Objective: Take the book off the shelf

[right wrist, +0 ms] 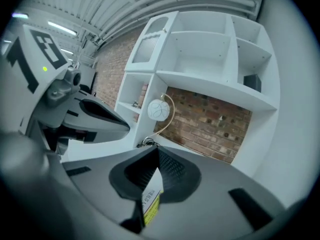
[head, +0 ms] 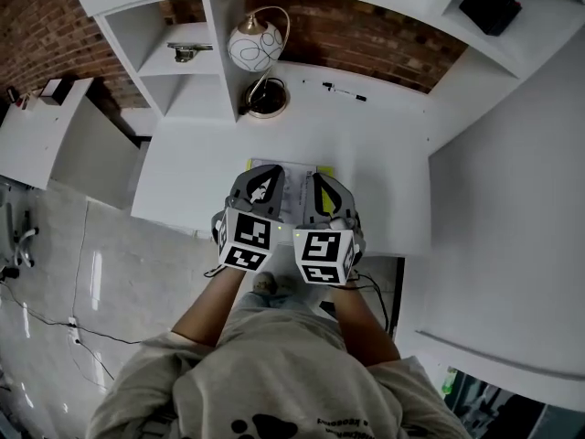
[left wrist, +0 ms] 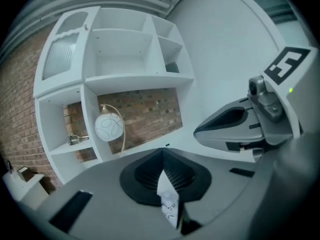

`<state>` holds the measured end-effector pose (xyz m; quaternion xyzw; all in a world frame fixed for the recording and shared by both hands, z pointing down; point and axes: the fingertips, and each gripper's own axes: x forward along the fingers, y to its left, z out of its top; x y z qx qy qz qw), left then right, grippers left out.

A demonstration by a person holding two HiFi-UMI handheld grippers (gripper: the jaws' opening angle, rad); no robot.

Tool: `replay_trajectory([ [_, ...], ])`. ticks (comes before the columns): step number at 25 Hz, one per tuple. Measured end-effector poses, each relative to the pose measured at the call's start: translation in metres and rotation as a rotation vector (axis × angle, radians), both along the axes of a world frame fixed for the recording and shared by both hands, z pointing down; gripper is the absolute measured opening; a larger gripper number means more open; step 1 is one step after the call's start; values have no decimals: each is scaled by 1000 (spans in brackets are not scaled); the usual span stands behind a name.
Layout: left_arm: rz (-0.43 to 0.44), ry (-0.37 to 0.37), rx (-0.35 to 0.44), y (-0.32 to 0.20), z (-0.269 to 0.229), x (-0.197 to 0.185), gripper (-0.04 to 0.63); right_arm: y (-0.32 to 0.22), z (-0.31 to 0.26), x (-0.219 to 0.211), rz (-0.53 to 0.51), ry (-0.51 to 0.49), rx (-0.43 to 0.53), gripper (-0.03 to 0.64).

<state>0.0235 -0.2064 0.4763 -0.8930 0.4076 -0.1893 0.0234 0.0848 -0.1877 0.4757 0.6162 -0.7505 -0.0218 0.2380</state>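
A thin book (head: 295,179) with a white and yellow cover hangs over the white desk (head: 384,163), held between my two grippers. My left gripper (head: 263,186) is shut on its left edge. In the left gripper view a white printed strip of the book (left wrist: 168,200) sits pinched in the closed jaws. My right gripper (head: 324,192) is shut on the right edge. The right gripper view shows the book's white and yellow corner (right wrist: 151,200) clamped there. Both grippers sit side by side, pointing at the shelf unit. Most of the book is hidden under them.
A globe lamp (head: 256,48) stands at the back of the desk, with a pen (head: 344,90) to its right. The white shelf unit has a small metal object (head: 189,51) on its left shelf and a black box (head: 491,5) at the upper right. A low white cabinet (head: 41,131) stands at the left.
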Motion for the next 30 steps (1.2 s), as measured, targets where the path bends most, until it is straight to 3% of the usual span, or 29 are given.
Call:
replay_trajectory([
  [9,-62,129,118,26,-75,-7,9,22,-64,1,8,-111,141,18],
  [14,-48,152,167,49,-99,-8,9,42,-86,-3,4,-157,173,18],
  [30,-84,194,173,105,-108,-9,9,96,-111,-5,-59,-212,227,18],
])
